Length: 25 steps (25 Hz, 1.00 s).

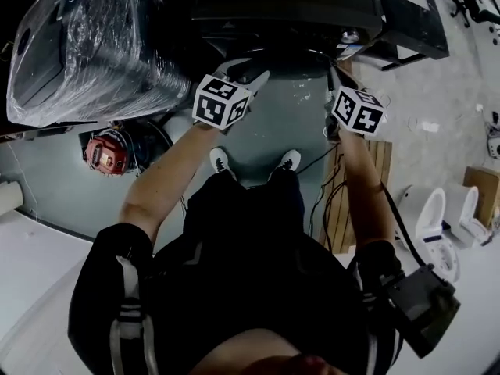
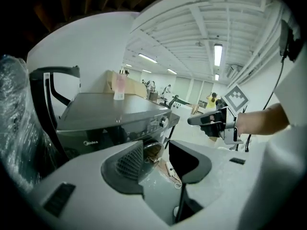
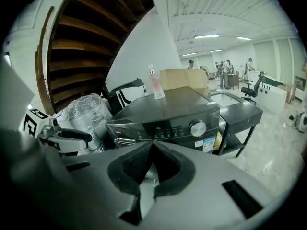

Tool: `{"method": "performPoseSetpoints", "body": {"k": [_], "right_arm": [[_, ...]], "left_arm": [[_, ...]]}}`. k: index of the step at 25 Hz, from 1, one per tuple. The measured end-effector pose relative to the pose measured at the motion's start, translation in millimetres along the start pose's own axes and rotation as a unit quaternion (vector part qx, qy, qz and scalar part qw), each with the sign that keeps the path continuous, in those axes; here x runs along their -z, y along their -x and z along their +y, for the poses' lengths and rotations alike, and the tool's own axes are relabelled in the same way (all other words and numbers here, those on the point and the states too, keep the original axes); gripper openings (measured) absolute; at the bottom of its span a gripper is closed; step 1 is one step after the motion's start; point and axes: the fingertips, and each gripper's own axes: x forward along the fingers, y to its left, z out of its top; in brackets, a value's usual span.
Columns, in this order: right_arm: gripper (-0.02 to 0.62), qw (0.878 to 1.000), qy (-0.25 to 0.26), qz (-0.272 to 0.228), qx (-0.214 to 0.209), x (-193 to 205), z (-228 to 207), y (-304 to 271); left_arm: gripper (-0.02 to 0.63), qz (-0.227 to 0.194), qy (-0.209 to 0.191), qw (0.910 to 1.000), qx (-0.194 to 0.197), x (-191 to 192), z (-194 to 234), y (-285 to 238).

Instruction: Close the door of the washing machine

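The dark grey washing machine (image 1: 281, 6) stands in front of me; its top and control panel (image 3: 168, 111) fill the right gripper view. Its round door (image 2: 152, 151) shows edge-on past the left jaws, and I cannot tell whether it is latched. My left gripper (image 1: 250, 72) hangs in front of the machine, open and empty, its jaws (image 2: 156, 157) well apart. My right gripper (image 1: 332, 73) is held beside it to the right, shut on nothing, pads meeting (image 3: 152, 145). Each gripper shows in the other's view: the right gripper (image 2: 196, 120) and the left gripper (image 3: 72, 135).
A plastic-wrapped appliance (image 1: 86, 45) sits left of the machine, with a red device (image 1: 108, 153) on the floor below it. A black stand (image 1: 406, 14) is at the right, a wooden pallet (image 1: 344, 201) by my right leg. A pink bottle (image 3: 155, 84) and cardboard box (image 3: 184, 79) rest on the machine.
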Motion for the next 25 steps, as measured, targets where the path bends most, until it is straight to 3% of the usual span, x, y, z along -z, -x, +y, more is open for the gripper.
{"method": "performPoseSetpoints", "body": {"k": [7, 10, 14, 17, 25], "right_arm": [[0.006, 0.997, 0.052, -0.056, -0.025, -62.5, 75.2, 62.9], [0.006, 0.994, 0.053, -0.091, -0.021, -93.2, 100.9, 90.1], [0.006, 0.988, 0.079, -0.129, -0.006, -123.2, 135.7, 121.3], [0.006, 0.984, 0.085, -0.155, -0.021, -141.7, 159.7, 136.4], [0.006, 0.978, 0.093, -0.179, -0.049, -159.2, 189.2, 154.5]], "left_arm": [[0.169, -0.088, 0.002, 0.996, 0.017, -47.4, 7.8, 84.9], [0.169, -0.121, -0.009, 0.9926, 0.0, -66.4, 18.0, 125.7], [0.152, -0.183, -0.019, 0.9828, -0.012, -96.7, 28.6, 185.9], [0.144, -0.219, -0.03, 0.9747, -0.033, -120.0, 39.1, 224.1], [0.102, -0.243, -0.023, 0.9646, -0.1, -153.3, 52.8, 279.2]]}}
